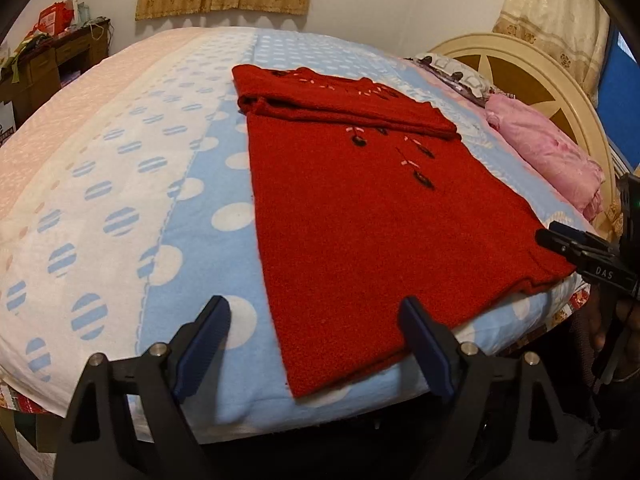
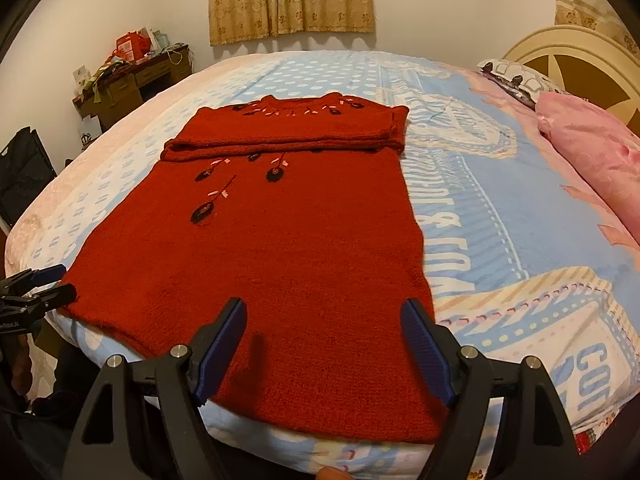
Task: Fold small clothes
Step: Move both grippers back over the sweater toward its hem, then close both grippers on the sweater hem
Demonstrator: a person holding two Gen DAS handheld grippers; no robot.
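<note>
A red knitted sweater (image 2: pixel 276 248) is laid flat on a bed (image 2: pixel 500 216), its hem along the near edge of the mattress and its neck end toward the far wall. The sleeves are folded across the chest in a band (image 2: pixel 288 134), and dark and pink flower embroidery (image 2: pixel 204 212) is seen below that band and along the collar. The bed is covered by a blue, white and pink blanket printed with dots and lettering.

The left hand-held gripper (image 1: pixel 316 344) is held above the near left corner of the sweater's hem. Its jaws are spread apart and released; the corner of the hem is seen between the blue pads (image 1: pixel 204 344), but nothing is pressed by them.

The right hand-held gripper (image 2: pixel 324 346) is held over the near right part of the hem. Its jaws are likewise parted and released, with red knit seen between and below the pads and no grip on it. Whether the fingertips touch the fabric cannot be told.

A pink pillow (image 2: pixel 592 156) is lying near the cream headboard (image 2: pixel 560 40), well apart from the sweater. A cluttered wooden desk (image 2: pixel 132 76) is standing against the far wall, below and left of a beige curtain (image 2: pixel 292 0).
</note>
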